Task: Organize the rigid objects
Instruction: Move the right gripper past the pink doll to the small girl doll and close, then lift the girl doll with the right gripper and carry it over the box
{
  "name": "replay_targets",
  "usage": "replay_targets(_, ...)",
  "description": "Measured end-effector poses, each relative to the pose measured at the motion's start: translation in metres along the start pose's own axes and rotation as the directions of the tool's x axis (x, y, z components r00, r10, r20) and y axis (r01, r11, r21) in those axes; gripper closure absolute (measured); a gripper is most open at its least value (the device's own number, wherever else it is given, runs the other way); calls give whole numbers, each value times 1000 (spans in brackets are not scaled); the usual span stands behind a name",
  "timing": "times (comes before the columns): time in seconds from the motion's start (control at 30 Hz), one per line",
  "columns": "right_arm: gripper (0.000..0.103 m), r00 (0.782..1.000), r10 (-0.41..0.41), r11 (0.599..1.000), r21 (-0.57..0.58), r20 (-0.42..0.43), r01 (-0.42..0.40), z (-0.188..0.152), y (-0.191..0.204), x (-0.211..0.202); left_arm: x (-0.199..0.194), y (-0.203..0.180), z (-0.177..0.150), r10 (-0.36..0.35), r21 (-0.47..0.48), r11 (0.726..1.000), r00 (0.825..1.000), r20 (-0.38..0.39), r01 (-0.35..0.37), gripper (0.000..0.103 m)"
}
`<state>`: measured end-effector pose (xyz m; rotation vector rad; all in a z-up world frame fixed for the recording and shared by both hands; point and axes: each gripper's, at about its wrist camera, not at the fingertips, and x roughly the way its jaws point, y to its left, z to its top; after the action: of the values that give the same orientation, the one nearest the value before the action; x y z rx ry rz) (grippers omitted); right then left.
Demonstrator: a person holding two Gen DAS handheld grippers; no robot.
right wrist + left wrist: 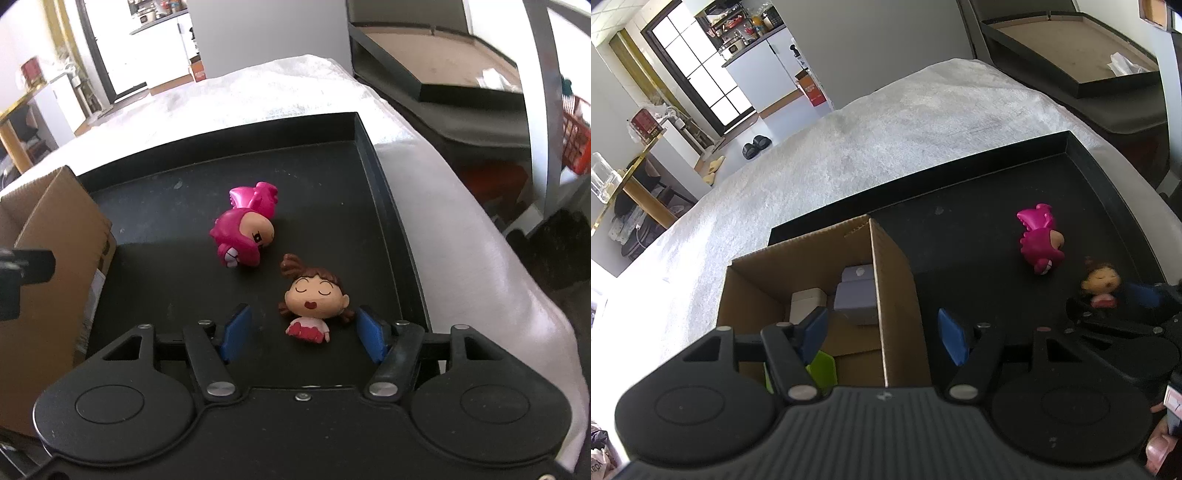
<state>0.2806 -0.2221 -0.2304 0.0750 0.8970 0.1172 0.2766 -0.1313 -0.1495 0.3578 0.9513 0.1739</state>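
Black tray floor roomy; right gripper spread around doll; left gripper spread.

surface: white plush cover | on it: black tray, touching cardboard box

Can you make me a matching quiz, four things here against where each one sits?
Things:
1. pink toy
2. girl doll
3. grey block
4. box

Places:
A. inside the box
B. between the right claw's pads
C. on the tray's left side
D. lying on the tray beyond the doll

Pairs: 1-D, 2-B, 3-A, 4-C
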Motion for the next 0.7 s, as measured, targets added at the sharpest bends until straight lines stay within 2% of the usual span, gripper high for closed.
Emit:
replay_targets(0.03, 62, 1000, 4, 1000, -5, 1, -4, 0, 1, -1, 0, 0, 0, 0, -2, 1000, 1000, 0, 0, 38)
replay_targets(0.33, 65, 1000, 31, 999, -41, -1, -31, -1, 6, -21, -9, 13, -2, -17, -29, 999, 1000, 10, 17, 38)
replay_targets(0.4, 81, 1000, 28, 999, -45, -6, -29, 0, 6, -28, -12, 15, -2, -23, -38, 999, 1000, 15, 24, 38)
replay_targets(0.7, 82, 1000, 15, 998, -59, 4, -15, 6, 9, -45, -27, 33, -7, -47, -73, 996, 998, 39, 50, 38)
